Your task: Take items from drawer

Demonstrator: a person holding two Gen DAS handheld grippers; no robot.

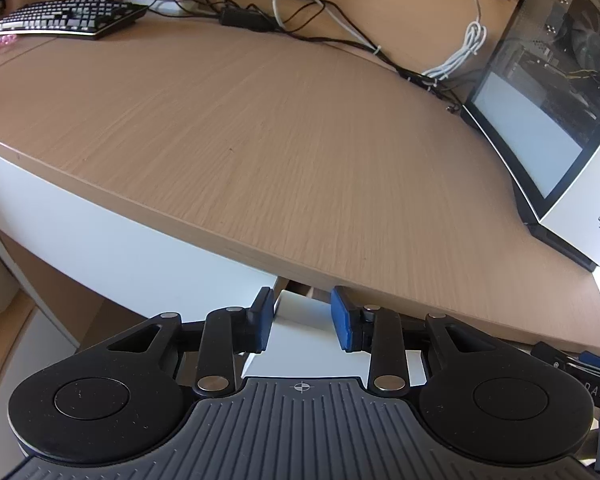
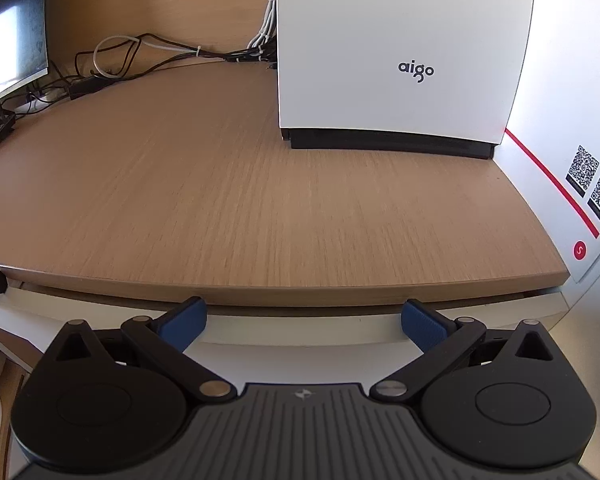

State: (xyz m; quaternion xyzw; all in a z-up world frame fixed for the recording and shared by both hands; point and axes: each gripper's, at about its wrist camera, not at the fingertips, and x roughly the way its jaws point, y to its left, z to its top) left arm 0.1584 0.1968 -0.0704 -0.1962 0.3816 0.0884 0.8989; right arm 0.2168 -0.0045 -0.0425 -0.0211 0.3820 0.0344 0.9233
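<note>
The white drawer front (image 1: 300, 344) sits just under the edge of the wooden desk top (image 1: 300, 160), pulled out a little, with a dark slit showing behind it. My left gripper (image 1: 302, 316) is partly open; its blue pads (image 1: 342, 320) stand on either side of the drawer front's left corner, and I see no squeeze on it. In the right wrist view the same drawer front (image 2: 300, 356) runs across below the desk edge (image 2: 284, 292). My right gripper (image 2: 304, 320) is wide open in front of it, with nothing between its pads. The drawer's inside is hidden.
A white computer case (image 2: 400, 60) stands at the desk's back right, beside a white panel with QR codes (image 2: 580, 184). Tangled cables (image 1: 320, 20) run along the back. A keyboard (image 1: 68, 20) and a monitor (image 2: 8, 40) are at the far left.
</note>
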